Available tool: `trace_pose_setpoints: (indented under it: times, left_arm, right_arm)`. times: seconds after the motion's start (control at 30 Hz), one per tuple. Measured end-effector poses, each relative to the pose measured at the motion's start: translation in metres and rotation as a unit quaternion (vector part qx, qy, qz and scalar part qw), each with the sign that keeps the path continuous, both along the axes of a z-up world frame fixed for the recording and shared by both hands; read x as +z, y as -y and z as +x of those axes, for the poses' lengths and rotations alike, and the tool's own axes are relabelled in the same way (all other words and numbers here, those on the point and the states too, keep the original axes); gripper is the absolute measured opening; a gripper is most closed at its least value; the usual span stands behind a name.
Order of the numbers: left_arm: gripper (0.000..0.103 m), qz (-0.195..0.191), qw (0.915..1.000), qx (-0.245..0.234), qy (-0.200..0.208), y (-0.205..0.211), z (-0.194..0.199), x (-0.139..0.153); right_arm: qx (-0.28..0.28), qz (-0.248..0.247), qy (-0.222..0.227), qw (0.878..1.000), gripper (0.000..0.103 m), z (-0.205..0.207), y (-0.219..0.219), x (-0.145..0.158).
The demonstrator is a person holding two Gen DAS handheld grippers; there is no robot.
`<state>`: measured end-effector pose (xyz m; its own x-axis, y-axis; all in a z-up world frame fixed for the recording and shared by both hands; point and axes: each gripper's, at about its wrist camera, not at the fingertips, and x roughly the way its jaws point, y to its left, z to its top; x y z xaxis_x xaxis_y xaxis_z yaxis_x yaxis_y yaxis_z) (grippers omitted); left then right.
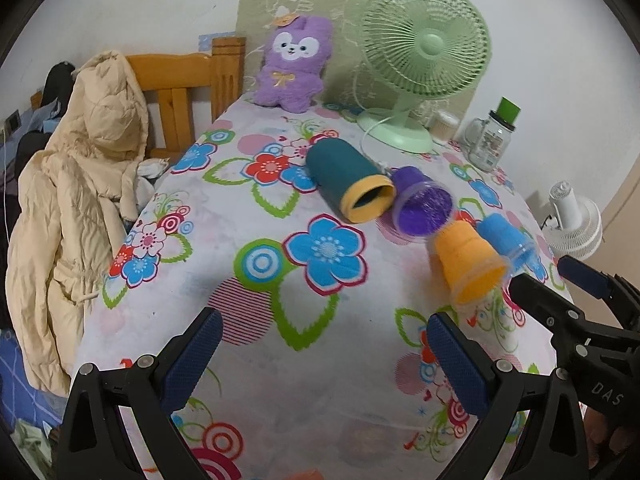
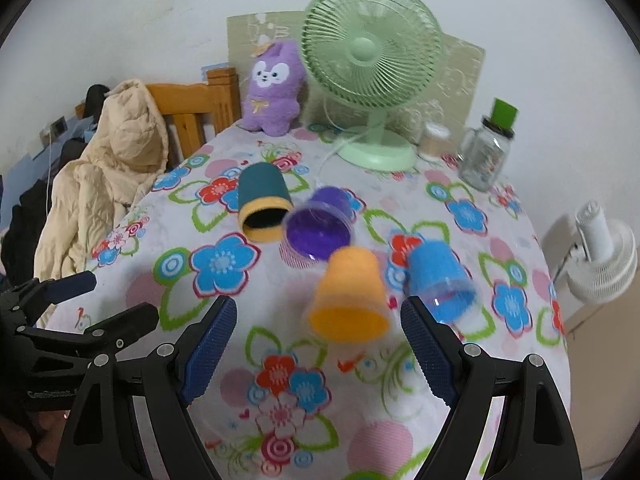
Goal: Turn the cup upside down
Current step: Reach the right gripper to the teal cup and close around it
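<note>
Several cups lie on their sides on the flowered tablecloth: a dark teal cup with a yellow rim (image 1: pixel 346 178) (image 2: pixel 262 204), a purple cup (image 1: pixel 420 204) (image 2: pixel 320 226), an orange cup (image 1: pixel 466 264) (image 2: pixel 350 296) and a blue cup (image 1: pixel 506 236) (image 2: pixel 442 280). Their mouths face the cameras. My left gripper (image 1: pixel 324 360) is open and empty, short of the cups. My right gripper (image 2: pixel 316 356) is open and empty, just short of the orange cup; it shows in the left wrist view (image 1: pixel 548 280) next to the orange and blue cups.
A green desk fan (image 1: pixel 416 60) (image 2: pixel 372 84), a purple plush (image 1: pixel 290 64) (image 2: pixel 272 84), and a glass jar with a green lid (image 1: pixel 494 136) (image 2: pixel 486 152) stand at the table's back. A beige jacket (image 1: pixel 76 200) hangs on a wooden chair at left. A white fan (image 2: pixel 600 256) stands off the right edge.
</note>
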<state>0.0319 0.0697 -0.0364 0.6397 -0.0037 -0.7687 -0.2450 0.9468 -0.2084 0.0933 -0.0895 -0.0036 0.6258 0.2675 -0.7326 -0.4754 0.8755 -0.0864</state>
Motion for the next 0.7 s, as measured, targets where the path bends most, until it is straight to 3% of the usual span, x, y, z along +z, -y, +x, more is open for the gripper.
trace_pose_setpoints:
  times: [0.23, 0.7]
  left_arm:
    - [0.103, 0.012, 0.9998, 0.015, 0.004, -0.023, 0.013, 0.005]
    - [0.103, 0.037, 0.9987, -0.002, -0.035, -0.035, 0.059, -0.014]
  right_arm:
    - [0.038, -0.034, 0.012, 0.999, 0.086, 0.032, -0.029, -0.001]
    - [0.06, -0.017, -0.067, 0.996, 0.086, 0.126, -0.077, -0.005]
